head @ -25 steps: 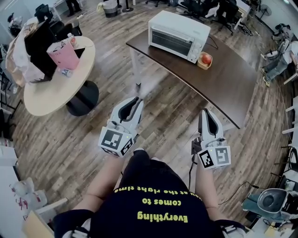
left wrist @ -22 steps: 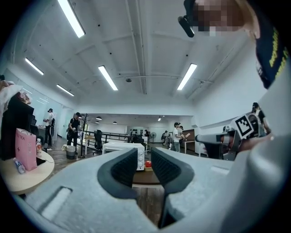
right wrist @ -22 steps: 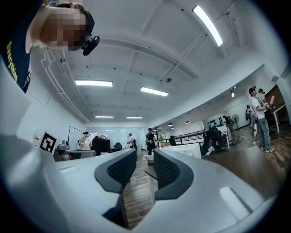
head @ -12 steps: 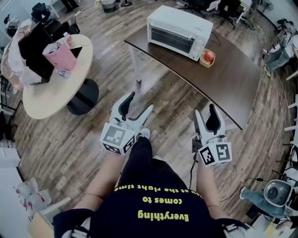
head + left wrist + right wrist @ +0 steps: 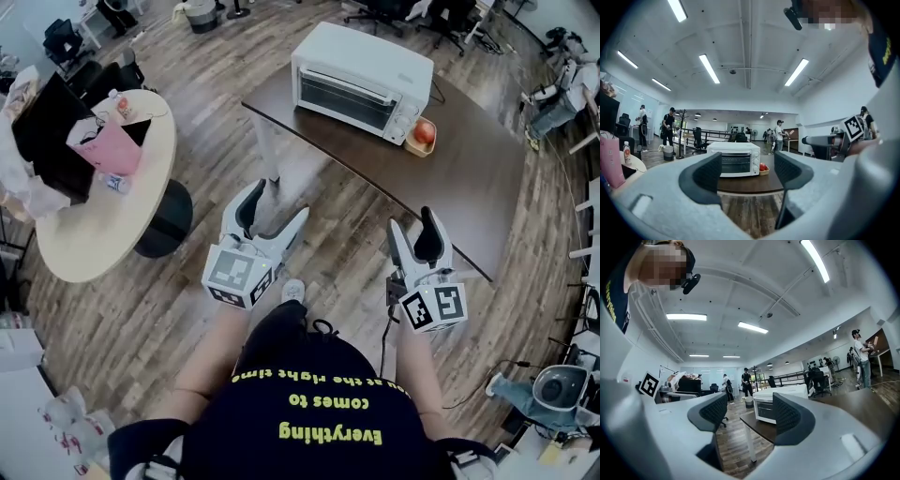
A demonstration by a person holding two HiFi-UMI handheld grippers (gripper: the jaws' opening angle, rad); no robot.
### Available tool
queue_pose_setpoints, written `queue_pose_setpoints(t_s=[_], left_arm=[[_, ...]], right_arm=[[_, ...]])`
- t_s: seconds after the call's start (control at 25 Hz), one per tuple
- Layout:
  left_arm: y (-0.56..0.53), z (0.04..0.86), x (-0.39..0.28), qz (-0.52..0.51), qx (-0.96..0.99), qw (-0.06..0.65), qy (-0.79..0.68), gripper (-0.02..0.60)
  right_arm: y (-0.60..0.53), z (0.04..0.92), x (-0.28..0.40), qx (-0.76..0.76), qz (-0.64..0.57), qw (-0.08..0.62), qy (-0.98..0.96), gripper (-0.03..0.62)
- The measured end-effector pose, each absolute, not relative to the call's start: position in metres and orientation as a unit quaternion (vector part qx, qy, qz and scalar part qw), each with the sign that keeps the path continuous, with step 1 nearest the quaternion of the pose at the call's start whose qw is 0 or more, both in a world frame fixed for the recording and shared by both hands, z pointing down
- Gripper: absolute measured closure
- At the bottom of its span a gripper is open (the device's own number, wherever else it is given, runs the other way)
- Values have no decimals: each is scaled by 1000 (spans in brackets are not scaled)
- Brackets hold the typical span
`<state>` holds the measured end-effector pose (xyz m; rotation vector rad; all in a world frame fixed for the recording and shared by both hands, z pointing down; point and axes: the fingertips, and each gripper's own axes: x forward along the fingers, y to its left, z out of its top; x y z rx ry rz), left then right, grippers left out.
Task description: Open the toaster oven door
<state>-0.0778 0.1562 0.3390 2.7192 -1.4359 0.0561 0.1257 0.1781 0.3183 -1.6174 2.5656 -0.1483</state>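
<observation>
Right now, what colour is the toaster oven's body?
White: the toaster oven shows best in the head view.

The person is standing on the wood floor (image 5: 169,300), holding the left gripper (image 5: 277,202) and the right gripper (image 5: 415,229) out in front, both pointing toward the dark table (image 5: 469,187). Both grippers' jaws are opening, with nothing between them. The white toaster oven (image 5: 361,82) is sitting on the table's far side, door closed, well apart from both grippers. A red apple (image 5: 424,132) is resting just beside its knob end. Off left, a pink bag (image 5: 105,148) is standing on a round table (image 5: 98,234).
</observation>
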Motion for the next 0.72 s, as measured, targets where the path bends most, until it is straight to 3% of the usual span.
queue_pose_setpoints(t_s=[0.72], left_arm=[[23, 354, -112, 12, 893, 56, -446, 228]], right_arm=[[64, 341, 87, -555, -75, 40, 827, 296]])
